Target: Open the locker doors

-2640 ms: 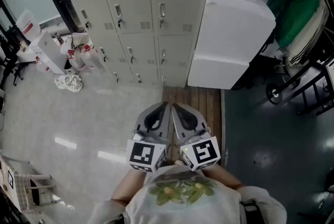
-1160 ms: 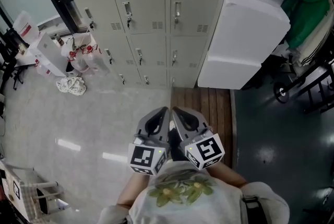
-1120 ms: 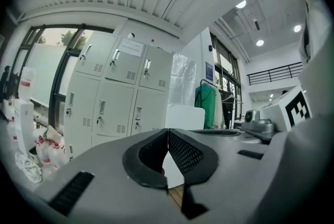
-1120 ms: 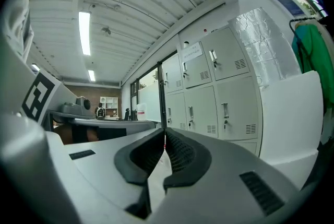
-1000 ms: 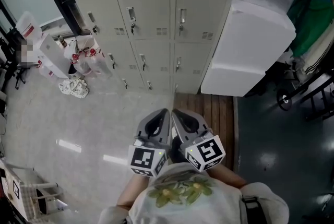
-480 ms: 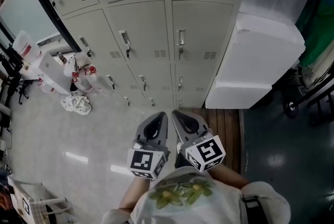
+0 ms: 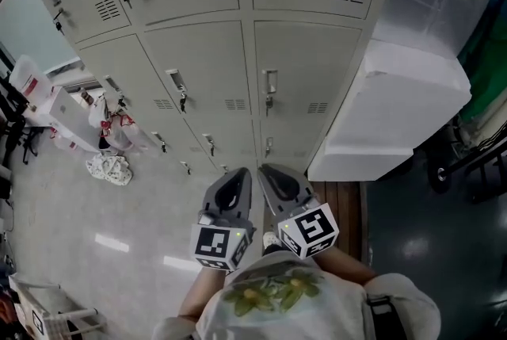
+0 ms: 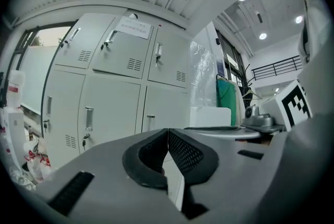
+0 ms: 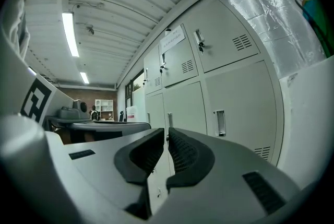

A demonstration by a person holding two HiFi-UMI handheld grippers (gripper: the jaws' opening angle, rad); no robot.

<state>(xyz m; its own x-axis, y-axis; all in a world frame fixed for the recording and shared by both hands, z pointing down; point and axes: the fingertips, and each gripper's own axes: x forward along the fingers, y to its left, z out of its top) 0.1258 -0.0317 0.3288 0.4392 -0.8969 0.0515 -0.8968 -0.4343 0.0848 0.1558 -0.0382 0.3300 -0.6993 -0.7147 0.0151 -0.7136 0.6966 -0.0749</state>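
The locker doors (image 7: 210,77) are looming larger at 12 o'clock than a second ago. The left gripper (image 7: 242,174) and right gripper (image 7: 266,172) are advancing with fingers pressed together, empty, and are not yet reaching the handles (image 7: 269,82).

Lockers (image 7: 207,65): plain pale grey-beige. Left tool (image 7: 242,172) and right tool (image 7: 265,170): grey, with black cross-hatched pads (image 8: 185,152) and black-and-white square-pattern marker cubes (image 7: 313,229). Big box (image 7: 400,108): white. Floor (image 7: 95,212): light grey. Plank strip (image 7: 341,200): brown. Shirt (image 7: 277,303): pale, green leaf print.
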